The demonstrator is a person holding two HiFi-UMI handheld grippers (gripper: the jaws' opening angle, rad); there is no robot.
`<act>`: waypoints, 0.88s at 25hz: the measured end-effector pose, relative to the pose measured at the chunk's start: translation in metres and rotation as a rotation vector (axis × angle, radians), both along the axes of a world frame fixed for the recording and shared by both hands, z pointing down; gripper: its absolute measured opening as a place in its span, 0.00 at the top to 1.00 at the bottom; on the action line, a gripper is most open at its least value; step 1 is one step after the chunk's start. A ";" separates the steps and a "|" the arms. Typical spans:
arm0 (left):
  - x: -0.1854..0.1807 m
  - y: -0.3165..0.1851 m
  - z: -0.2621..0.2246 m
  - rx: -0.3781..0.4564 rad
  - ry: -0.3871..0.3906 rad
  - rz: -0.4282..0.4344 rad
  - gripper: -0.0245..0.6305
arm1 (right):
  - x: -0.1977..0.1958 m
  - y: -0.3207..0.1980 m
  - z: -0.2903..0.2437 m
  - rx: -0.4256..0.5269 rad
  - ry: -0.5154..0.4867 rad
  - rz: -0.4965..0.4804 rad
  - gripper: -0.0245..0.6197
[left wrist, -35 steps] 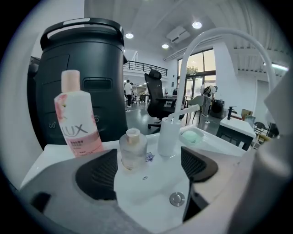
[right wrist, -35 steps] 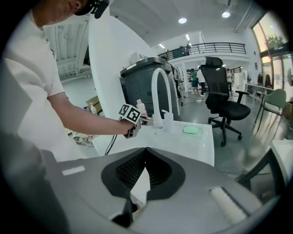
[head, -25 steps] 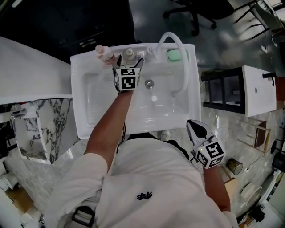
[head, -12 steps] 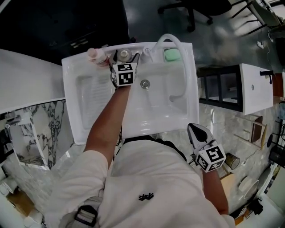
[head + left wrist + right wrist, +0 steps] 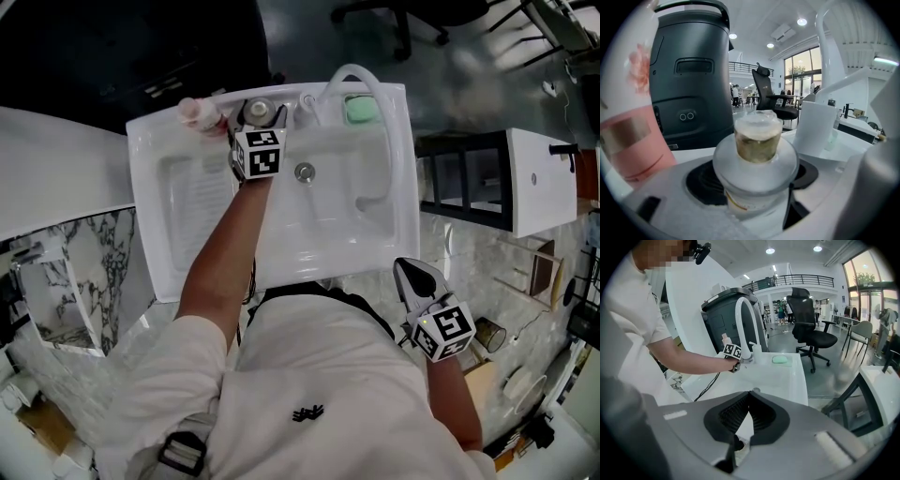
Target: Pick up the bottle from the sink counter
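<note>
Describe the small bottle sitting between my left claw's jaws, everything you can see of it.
The small frosted plastic bottle stands upright on the back ledge of the white sink counter, beside a pink-and-white bottle. It has a clear cap over yellowish contents, a wide frosted collar and a pale body with a label edge. The left claw is closing around it, pads seemingly not yet pressing.

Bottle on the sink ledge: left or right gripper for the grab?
Left. The left gripper has its jaws closing with the bottle between them; the right gripper hangs shut by the person's torso, short of the sink.
</note>
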State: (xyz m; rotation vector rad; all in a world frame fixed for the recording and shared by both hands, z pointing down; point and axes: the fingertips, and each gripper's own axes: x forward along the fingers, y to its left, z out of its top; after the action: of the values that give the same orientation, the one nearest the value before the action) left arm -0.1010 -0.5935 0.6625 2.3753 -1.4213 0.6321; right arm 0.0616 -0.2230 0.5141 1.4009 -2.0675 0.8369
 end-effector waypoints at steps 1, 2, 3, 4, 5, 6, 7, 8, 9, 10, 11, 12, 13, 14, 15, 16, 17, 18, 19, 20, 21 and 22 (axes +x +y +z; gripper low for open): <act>-0.001 0.000 -0.001 0.001 0.001 0.001 0.44 | -0.001 0.001 0.000 0.001 -0.002 -0.003 0.94; -0.002 0.001 -0.002 0.003 0.001 0.002 0.44 | -0.002 0.001 -0.001 0.004 -0.003 -0.005 0.94; -0.002 0.001 -0.004 0.005 0.000 0.005 0.44 | -0.001 0.001 -0.001 0.006 -0.004 -0.005 0.94; -0.002 0.002 -0.006 0.006 -0.001 0.007 0.44 | -0.001 0.002 -0.002 0.008 -0.005 -0.004 0.94; -0.002 0.003 -0.008 0.006 0.000 0.008 0.44 | 0.000 0.002 -0.002 0.010 -0.008 -0.003 0.94; -0.002 0.005 -0.010 0.006 -0.001 0.008 0.44 | 0.001 0.003 -0.003 0.012 -0.011 -0.002 0.94; -0.002 0.006 -0.012 0.007 -0.002 0.009 0.44 | 0.001 0.004 -0.003 0.014 -0.015 -0.003 0.94; -0.003 0.008 -0.015 0.009 -0.002 0.011 0.44 | 0.000 0.005 -0.003 0.017 -0.019 -0.004 0.94; -0.003 0.009 -0.018 0.010 -0.003 0.013 0.44 | 0.001 0.005 -0.003 0.020 -0.023 -0.006 0.94; -0.002 0.010 -0.020 0.012 -0.002 0.015 0.44 | 0.001 0.004 -0.003 0.023 -0.027 -0.009 0.94; -0.001 0.011 -0.023 0.013 0.000 0.019 0.44 | 0.001 0.004 -0.003 0.027 -0.030 -0.012 0.94; 0.000 0.012 -0.027 0.016 0.000 0.023 0.44 | 0.001 0.003 -0.003 0.031 -0.033 -0.014 0.94; 0.001 0.014 -0.030 0.021 0.000 0.027 0.44 | 0.001 0.003 -0.003 0.035 -0.037 -0.018 0.94; 0.001 0.015 -0.034 0.025 -0.001 0.029 0.44 | 0.001 0.004 -0.004 0.040 -0.041 -0.021 0.94; 0.001 0.017 -0.037 0.027 -0.002 0.029 0.44 | 0.001 0.005 -0.005 0.044 -0.044 -0.026 0.94; 0.000 0.019 -0.040 0.027 -0.002 0.027 0.44 | 0.001 0.006 -0.006 0.048 -0.048 -0.030 0.94; -0.001 0.022 -0.042 0.026 -0.004 0.026 0.44 | 0.002 0.008 -0.007 0.052 -0.051 -0.034 0.94; -0.001 0.025 -0.044 0.025 -0.006 0.027 0.44 | 0.003 0.010 -0.007 0.057 -0.054 -0.038 0.94; -0.001 0.028 -0.047 0.027 -0.008 0.030 0.44 | 0.005 0.011 -0.008 0.062 -0.057 -0.043 0.94; 0.000 0.031 -0.052 0.032 -0.011 0.034 0.44 | 0.006 0.012 -0.009 0.068 -0.059 -0.048 0.94; 0.001 0.034 -0.056 0.033 -0.013 0.038 0.44 | 0.008 0.013 -0.010 0.074 -0.062 -0.055 0.94; 0.001 0.038 -0.061 0.031 -0.016 0.039 0.44 | 0.009 0.014 -0.011 0.080 -0.066 -0.061 0.94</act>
State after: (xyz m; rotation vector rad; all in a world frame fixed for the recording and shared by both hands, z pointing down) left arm -0.1000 -0.5552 0.6014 2.4322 -1.4047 0.6454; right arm 0.0710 -0.2090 0.5031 1.3607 -2.2046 0.7928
